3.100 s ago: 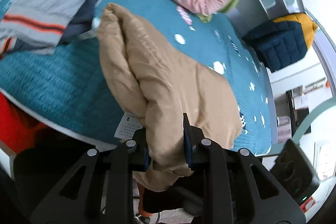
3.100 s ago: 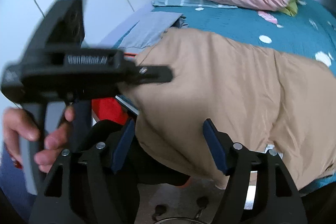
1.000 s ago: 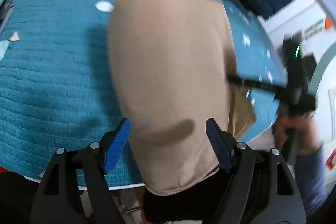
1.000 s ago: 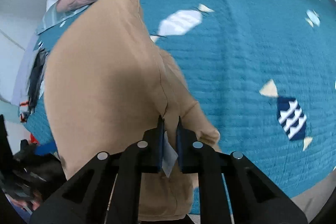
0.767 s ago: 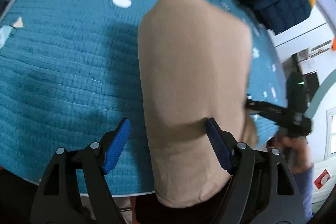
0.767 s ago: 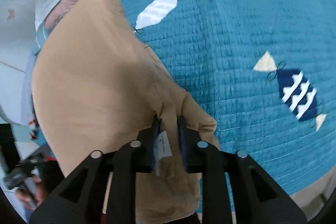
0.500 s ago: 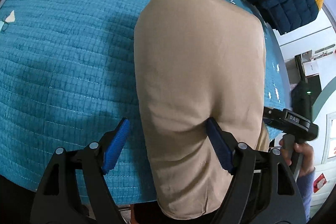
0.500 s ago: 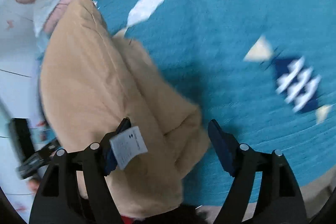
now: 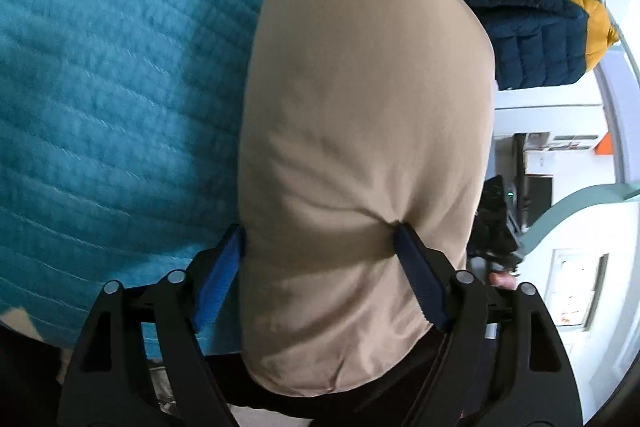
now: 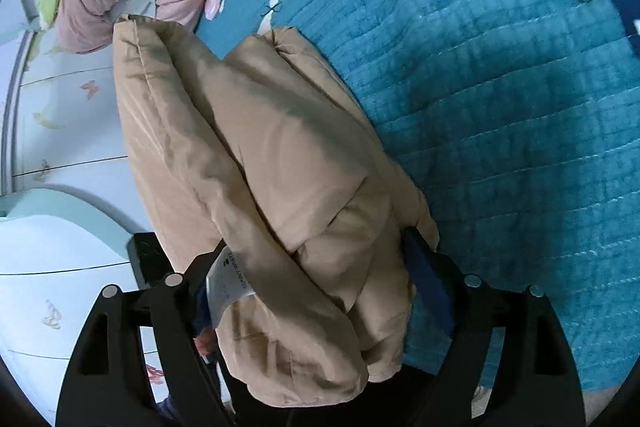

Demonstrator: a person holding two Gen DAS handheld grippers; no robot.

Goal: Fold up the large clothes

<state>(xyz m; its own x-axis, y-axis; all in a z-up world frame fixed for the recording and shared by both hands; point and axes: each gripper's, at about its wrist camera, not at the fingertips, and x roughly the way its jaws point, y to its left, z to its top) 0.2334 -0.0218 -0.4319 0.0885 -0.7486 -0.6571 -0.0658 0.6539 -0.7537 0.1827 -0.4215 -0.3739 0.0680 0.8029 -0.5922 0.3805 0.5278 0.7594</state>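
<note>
On the teal bed (image 9: 100,87), the folded tan jacket (image 9: 360,107) hangs off the near edge. Left gripper (image 9: 320,251) stands wide, jacket bulging between its jaws. Right gripper (image 10: 312,259) is opening, jacket and its white tag (image 10: 230,281) between the jaws.
</note>
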